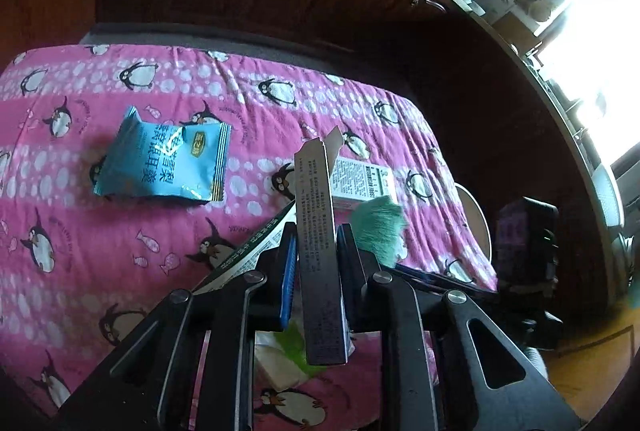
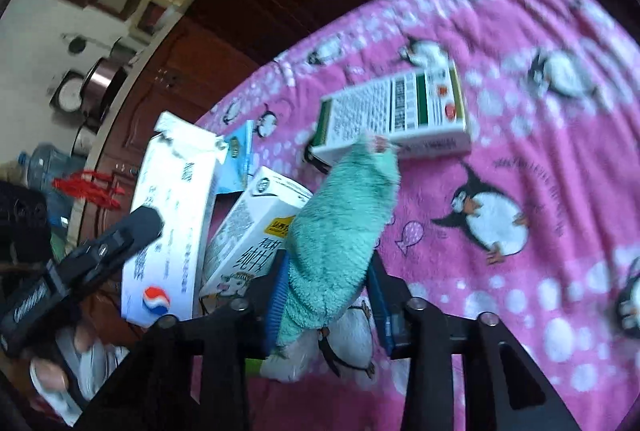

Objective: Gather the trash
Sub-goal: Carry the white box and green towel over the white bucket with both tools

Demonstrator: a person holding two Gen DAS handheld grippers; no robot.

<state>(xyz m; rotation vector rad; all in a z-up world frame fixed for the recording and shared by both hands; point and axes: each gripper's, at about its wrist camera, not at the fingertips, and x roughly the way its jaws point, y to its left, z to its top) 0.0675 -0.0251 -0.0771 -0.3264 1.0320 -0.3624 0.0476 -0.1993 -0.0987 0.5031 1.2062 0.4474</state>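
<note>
Since the task is collecting trash, the piece that matters most is the long carton (image 1: 320,243), which stands nearly upright between the blue pads of the left gripper (image 1: 318,251); the jaws are closed on its narrow sides and its torn top flap points up. The right gripper (image 2: 326,283) is likewise clamped, on a teal fuzzy cloth (image 2: 340,227) that sticks forward over the table; whether that cloth counts as trash cannot be told from these views.

On the pink penguin tablecloth (image 1: 120,271) several pieces remain loose. A blue snack bag (image 1: 168,163) lies flat and well apart from both grippers, on the left of the left view. A white box with green print (image 2: 396,115) lies just beyond the cloth's tip. A milk carton (image 2: 248,231) leans near the right gripper, beside the tall torn-open box held by the other tool, and a crumpled tissue (image 1: 280,359) sits under the left gripper.

No bin or bag shows in either picture, so nothing can be judged as already deposited. The collection looks early to midway: two items are in hand and at least four are left on the table. The blur in the right view makes small print unreadable.
</note>
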